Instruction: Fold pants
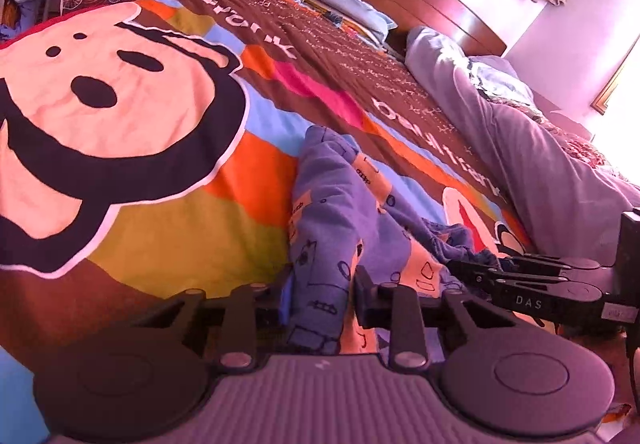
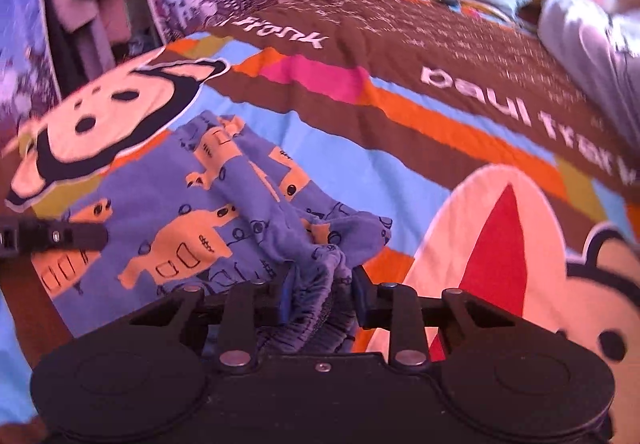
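Now both grippers, left (image 1: 320, 296) and right (image 2: 320, 294), have their jaws clamped on the blue pants (image 2: 240, 200) over the bed (image 2: 352, 148).

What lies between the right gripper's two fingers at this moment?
In the right wrist view, the right gripper pinches the bunched, ribbed waistband of the pants; nothing else sits there.

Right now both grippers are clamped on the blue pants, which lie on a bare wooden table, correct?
Not quite. Both the left gripper and the right gripper do grip the pants, but the pants lie on a bed with a colourful cartoon bedspread, as the right wrist view shows.
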The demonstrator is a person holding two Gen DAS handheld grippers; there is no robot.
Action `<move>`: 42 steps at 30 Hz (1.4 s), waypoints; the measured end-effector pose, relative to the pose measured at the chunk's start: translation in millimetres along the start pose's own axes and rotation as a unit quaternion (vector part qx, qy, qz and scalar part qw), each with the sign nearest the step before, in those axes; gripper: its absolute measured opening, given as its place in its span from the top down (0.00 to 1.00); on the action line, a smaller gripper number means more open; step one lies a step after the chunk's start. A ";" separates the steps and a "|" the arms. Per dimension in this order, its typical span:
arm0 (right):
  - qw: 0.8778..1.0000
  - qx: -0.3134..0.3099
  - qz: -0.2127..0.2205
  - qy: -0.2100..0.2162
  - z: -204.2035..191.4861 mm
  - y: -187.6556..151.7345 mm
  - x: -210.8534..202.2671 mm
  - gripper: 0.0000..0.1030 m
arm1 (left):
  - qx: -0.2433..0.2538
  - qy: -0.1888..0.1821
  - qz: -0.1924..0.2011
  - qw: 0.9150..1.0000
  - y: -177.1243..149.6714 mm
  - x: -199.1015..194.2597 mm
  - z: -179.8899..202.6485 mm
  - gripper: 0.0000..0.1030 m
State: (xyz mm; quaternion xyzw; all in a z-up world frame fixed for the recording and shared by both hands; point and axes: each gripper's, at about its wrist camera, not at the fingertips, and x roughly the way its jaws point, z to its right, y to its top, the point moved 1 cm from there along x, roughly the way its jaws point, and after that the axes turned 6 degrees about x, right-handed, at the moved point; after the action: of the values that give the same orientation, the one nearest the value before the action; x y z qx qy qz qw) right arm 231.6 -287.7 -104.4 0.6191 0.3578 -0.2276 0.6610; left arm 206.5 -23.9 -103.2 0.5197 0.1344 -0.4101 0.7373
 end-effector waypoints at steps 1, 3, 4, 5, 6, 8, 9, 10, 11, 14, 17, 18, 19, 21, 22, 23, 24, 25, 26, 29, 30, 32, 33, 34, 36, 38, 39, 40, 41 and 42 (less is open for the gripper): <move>1.000 -0.010 0.001 -0.004 -2.4 0.0 -0.2 0.70 | 0.000 0.001 -0.001 1.000 0.2 0.1 -0.1 0.69; 1.000 -0.023 0.002 -0.010 -5.3 0.0 -0.7 0.70 | 0.001 0.002 -0.001 1.000 0.5 0.2 -0.2 0.69; 1.000 -0.027 0.001 -0.012 -6.0 0.0 -0.2 0.70 | 0.001 0.002 -0.001 1.000 0.5 0.2 -0.3 0.69; 0.999 -0.030 0.001 -0.014 -6.6 -0.1 0.5 0.70 | 0.002 0.002 -0.001 1.000 0.5 0.3 -0.3 0.69; 0.999 -0.033 0.001 -0.015 -7.6 -0.3 1.2 0.70 | 0.002 0.002 -0.001 1.000 0.5 0.3 -0.3 0.69; 0.999 -0.043 0.001 -0.019 -10.1 -1.2 1.2 0.70 | 0.001 0.001 0.000 1.000 0.4 0.3 -0.2 0.70; 0.999 -0.044 0.000 -0.021 -10.9 -0.9 1.2 0.70 | 0.001 0.001 0.001 1.000 0.4 -0.1 -0.1 0.71; 0.999 -0.042 0.000 -0.022 -10.8 -0.3 0.6 0.71 | 0.001 0.001 0.002 1.000 0.5 -0.3 0.2 0.71; 0.999 -0.036 0.000 -0.021 -10.1 0.7 0.2 0.71 | 0.001 0.000 0.003 1.000 0.5 -0.3 0.4 0.71; 1.000 -0.020 0.005 -0.021 -9.2 3.1 -4.7 0.72 | 0.000 0.000 0.008 1.000 0.3 -1.8 -1.2 0.72; 1.000 -0.017 0.014 -0.022 -10.2 5.2 -11.1 0.72 | 0.001 0.001 0.014 1.000 0.3 -3.0 -0.8 0.74; 0.999 -0.017 0.017 -0.024 -10.9 5.8 -12.8 0.72 | 0.001 0.001 0.018 1.000 0.2 -4.1 -0.7 0.75; 0.999 -0.018 0.018 -0.025 -11.6 5.6 -14.5 0.73 | 0.001 0.002 0.021 1.000 0.3 -4.8 -0.7 0.75; 0.999 -0.024 0.021 -0.032 -15.4 6.7 -16.6 0.73 | 0.002 0.007 0.020 1.000 0.5 -4.9 -0.1 0.75; 0.999 -0.029 0.022 -0.035 -17.4 7.3 -17.7 0.73 | 0.000 0.011 0.019 1.000 0.6 -4.4 -0.2 0.75; 0.998 -0.035 0.023 -0.040 -20.2 7.8 -18.7 0.73 | 0.000 0.013 0.019 1.000 0.4 -4.3 -0.2 0.75; 0.998 -0.040 0.023 -0.044 -23.6 8.8 -19.9 0.73 | 0.000 0.016 0.019 1.000 -0.1 -4.5 0.1 0.75; 0.997 -0.045 0.024 -0.050 -27.3 10.0 -21.3 0.73 | 0.001 0.018 0.019 1.000 0.0 -4.3 0.2 0.75; 0.997 -0.050 0.025 -0.056 -30.9 11.2 -22.6 0.73 | 0.001 0.021 0.019 1.000 0.0 -4.3 1.1 0.76; 0.995 -0.056 0.025 -0.073 -38.5 14.4 -24.0 0.73 | 0.009 0.030 0.023 0.999 1.6 -6.0 5.2 0.77; 0.995 -0.058 0.026 -0.079 -40.8 15.5 -24.5 0.74 | 0.012 0.032 0.026 0.999 2.5 -7.6 6.8 0.78; 0.994 -0.060 0.031 -0.087 -44.1 16.1 -26.6 0.74 | 0.015 0.034 0.034 0.999 4.4 -12.5 9.0 0.78; 0.994 -0.061 0.035 -0.088 -45.3 16.6 -28.3 0.74 | 0.013 0.033 0.038 0.999 6.2 -15.3 9.0 0.78; 0.993 -0.062 0.042 -0.090 -46.9 17.3 -31.2 0.74 | 0.010 0.033 0.039 0.999 7.8 -17.0 8.3 0.79; 0.992 -0.065 0.062 -0.092 -50.9 19.5 -38.2 0.74 | 0.007 0.037 0.043 0.998 12.9 -22.6 6.0 0.79; 0.990 -0.070 0.083 -0.093 -56.5 23.0 -42.3 0.74 | 0.016 0.043 0.059 0.997 19.8 -32.4 3.5 0.79; 0.988 -0.078 0.095 -0.094 -61.3 25.4 -42.8 0.74 | 0.021 0.047 0.066 0.997 23.3 -37.0 1.8 0.79; 0.986 -0.087 0.105 -0.095 -66.1 27.7 -42.4 0.74 | 0.025 0.051 0.076 0.995 29.4 -43.7 -1.8 0.79; 0.984 -0.097 0.118 -0.094 -72.8 30.4 -41.8 0.74 | 0.027 0.055 0.082 0.995 33.6 -49.0 -4.5 0.79; 0.982 -0.102 0.128 -0.091 -78.1 33.5 -41.0 0.74 | 0.029 0.062 0.088 0.994 39.9 -54.7 -8.9 0.79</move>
State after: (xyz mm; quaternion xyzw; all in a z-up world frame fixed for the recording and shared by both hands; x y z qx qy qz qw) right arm 215.4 -212.6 -49.7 0.5660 0.2346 -0.1589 0.7742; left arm 203.9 14.2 -46.7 0.5747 0.1216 -0.3145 0.7457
